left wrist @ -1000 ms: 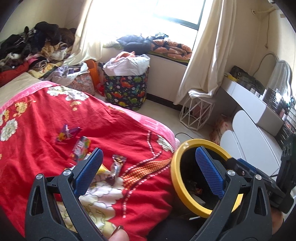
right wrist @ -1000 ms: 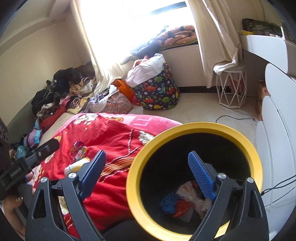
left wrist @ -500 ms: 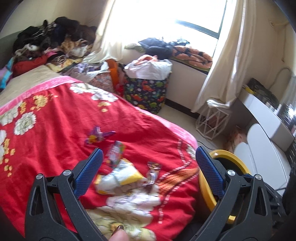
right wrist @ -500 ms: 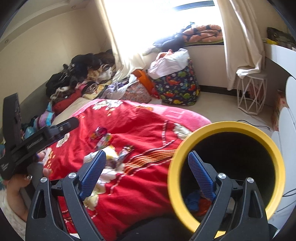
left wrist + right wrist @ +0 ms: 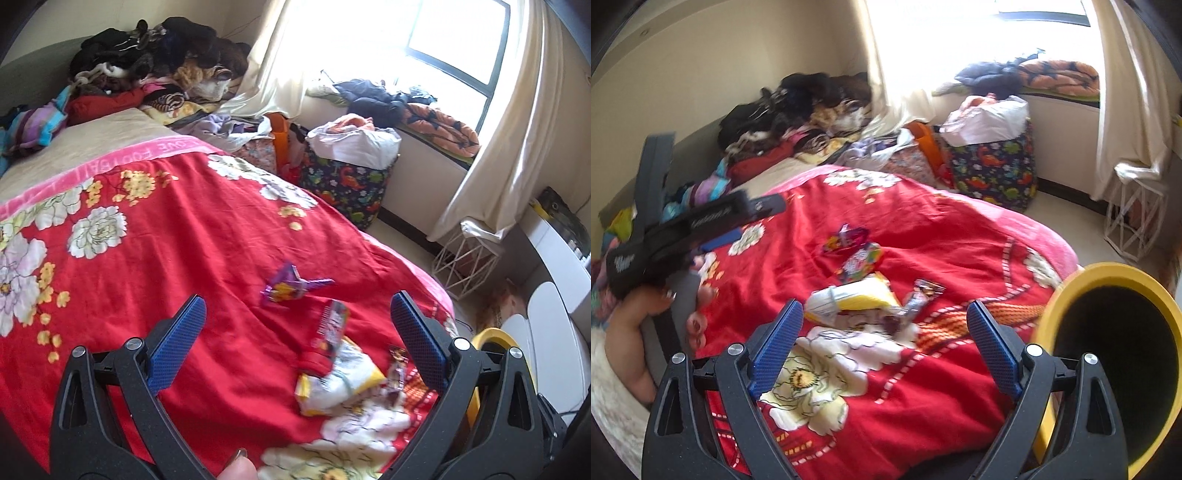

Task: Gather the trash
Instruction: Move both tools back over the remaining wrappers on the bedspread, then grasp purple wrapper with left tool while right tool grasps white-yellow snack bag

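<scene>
Wrappers lie scattered on the red floral blanket [image 5: 192, 236] of the bed, and both grippers hang above them with nothing held. The left gripper [image 5: 295, 343] has its jaws wide apart; between them, slightly beyond the tips, sits a purple wrapper [image 5: 286, 286], and nearer the right-hand jaw a red and pink packet [image 5: 334, 325] lies just above a crumpled yellow and white bag [image 5: 338, 380]. A small dark foil wrapper [image 5: 397, 363] lies almost against that same jaw. Past the right-hand jaw only an arc of the yellow bin [image 5: 493, 338] shows, at the bed's edge. The right gripper [image 5: 886, 328] also has its jaws spread apart, and the yellow and white bag [image 5: 849, 299] rests between the tips, with the foil wrapper [image 5: 921, 295] just beside it towards the right-hand jaw. Farther ahead come the round colourful packet [image 5: 860, 262] and then the purple wrapper [image 5: 846, 236], each close to the next. The yellow bin [image 5: 1108, 273] stands outside the right-hand jaw, its dark mouth tilted toward the camera, touching the blanket's hanging edge. Off to the left of the right gripper's jaws, a hand [image 5: 665, 306] holds the left gripper's black handle above the bed. Beyond the bed a dinosaur-print basket [image 5: 993, 166] stands on the floor beneath the window.
</scene>
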The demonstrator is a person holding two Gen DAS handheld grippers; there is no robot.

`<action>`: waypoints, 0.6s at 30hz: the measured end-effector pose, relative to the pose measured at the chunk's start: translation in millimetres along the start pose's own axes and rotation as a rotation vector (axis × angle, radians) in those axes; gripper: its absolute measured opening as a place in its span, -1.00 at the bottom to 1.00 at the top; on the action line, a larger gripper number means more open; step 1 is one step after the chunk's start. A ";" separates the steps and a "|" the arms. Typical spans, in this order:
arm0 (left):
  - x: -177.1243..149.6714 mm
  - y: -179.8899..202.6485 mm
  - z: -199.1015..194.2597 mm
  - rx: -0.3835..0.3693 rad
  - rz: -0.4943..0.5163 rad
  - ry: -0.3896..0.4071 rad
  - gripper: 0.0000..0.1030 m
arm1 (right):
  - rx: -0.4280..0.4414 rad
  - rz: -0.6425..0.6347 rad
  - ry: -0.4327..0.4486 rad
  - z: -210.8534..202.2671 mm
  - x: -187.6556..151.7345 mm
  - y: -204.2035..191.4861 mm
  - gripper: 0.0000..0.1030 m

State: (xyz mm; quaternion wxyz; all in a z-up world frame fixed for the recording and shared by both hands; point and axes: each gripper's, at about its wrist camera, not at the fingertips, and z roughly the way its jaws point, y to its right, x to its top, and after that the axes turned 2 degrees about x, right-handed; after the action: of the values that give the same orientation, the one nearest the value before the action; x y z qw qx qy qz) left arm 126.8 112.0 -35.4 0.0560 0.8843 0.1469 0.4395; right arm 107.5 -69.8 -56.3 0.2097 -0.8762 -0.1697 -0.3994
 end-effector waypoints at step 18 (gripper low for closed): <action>3.8 -31.8 55.2 0.010 -0.019 -0.126 0.38 | 0.054 -0.195 -0.142 96.9 5.1 -44.6 0.82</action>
State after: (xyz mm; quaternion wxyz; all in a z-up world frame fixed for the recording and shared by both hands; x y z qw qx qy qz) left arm 166.1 145.0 -73.3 0.0648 0.9090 0.1537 0.3819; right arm 150.9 17.8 -99.5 0.1810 -0.8756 -0.2794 -0.3501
